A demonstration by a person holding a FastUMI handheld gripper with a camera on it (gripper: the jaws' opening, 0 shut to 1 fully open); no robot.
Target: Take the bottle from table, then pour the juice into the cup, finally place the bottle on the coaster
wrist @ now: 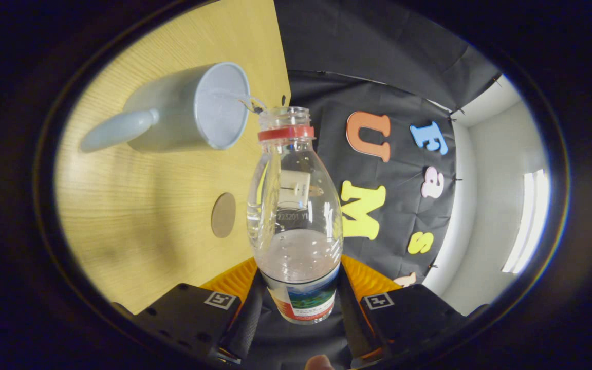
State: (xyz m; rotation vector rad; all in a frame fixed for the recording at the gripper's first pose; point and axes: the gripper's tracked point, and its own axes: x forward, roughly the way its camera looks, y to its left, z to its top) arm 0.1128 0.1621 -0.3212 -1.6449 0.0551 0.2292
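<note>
My gripper (300,303) is shut on a clear plastic bottle (296,216), both fingers pressing its labelled lower part. The bottle has a red neck ring and no cap, and clear liquid sits in its lower half. The view is rolled, so the wooden table (136,216) stands like a wall to one side. A pale grey mug (188,108) with a handle stands on the table just beyond the bottle's mouth, its opening facing the mouth. A thin stream runs from the bottle's mouth to the mug's rim. A round brown coaster (223,215) lies on the table beside the bottle's body.
The booth's black cloth wall (378,77) hangs behind the bottle. A white wall (486,205) with a bright light strip lies past the cloth. A fingertip (319,363) shows below the gripper.
</note>
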